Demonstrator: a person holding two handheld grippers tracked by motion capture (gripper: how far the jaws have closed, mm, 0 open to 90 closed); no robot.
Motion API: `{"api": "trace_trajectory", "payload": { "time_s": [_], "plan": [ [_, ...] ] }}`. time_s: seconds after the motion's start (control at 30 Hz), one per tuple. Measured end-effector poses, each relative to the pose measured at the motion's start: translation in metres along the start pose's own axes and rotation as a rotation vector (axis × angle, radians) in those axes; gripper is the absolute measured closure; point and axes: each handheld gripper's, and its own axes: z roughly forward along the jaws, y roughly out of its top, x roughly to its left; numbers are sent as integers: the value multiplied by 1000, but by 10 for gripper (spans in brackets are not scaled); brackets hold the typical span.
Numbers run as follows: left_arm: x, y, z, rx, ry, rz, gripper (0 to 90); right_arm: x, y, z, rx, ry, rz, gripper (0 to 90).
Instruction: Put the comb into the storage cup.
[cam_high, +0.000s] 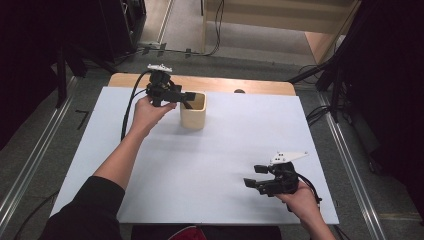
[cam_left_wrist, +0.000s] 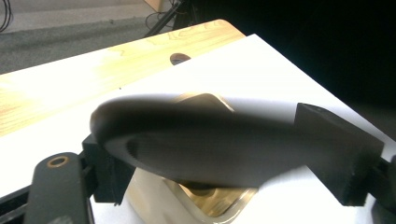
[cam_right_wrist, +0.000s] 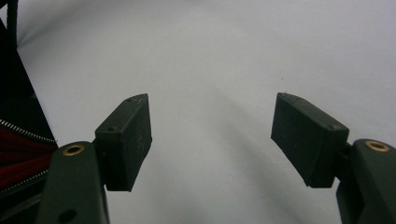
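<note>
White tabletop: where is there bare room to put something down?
The white tabletop is bare across its middle, between the square wooden cup and the right gripper, and along its right side. It is crowded at the cup, where the left gripper holds a dark oblong object.

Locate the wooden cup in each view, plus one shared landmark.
High view: cup at upper centre, on the white sheet, at the left gripper jaws.
Left gripper view: cup at bottom centre, partly behind a dark blurred object held between the jaws.
Right gripper view: not in it; open jaws over the white sheet.
Shared landmark: white sheet.
</note>
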Motion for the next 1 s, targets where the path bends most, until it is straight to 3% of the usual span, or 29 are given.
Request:
{"api": "trace_trajectory", "payload": {
  "time_s": [0.47,1.0],
  "plan": [
    [2,-7,-15,-23,-32,-13,144,0,0,0,-2,-1,1,267],
    [1,-18,-31,-14,-34,-16,144,-1,1,2,7,-2,1,265]
  ]
}}
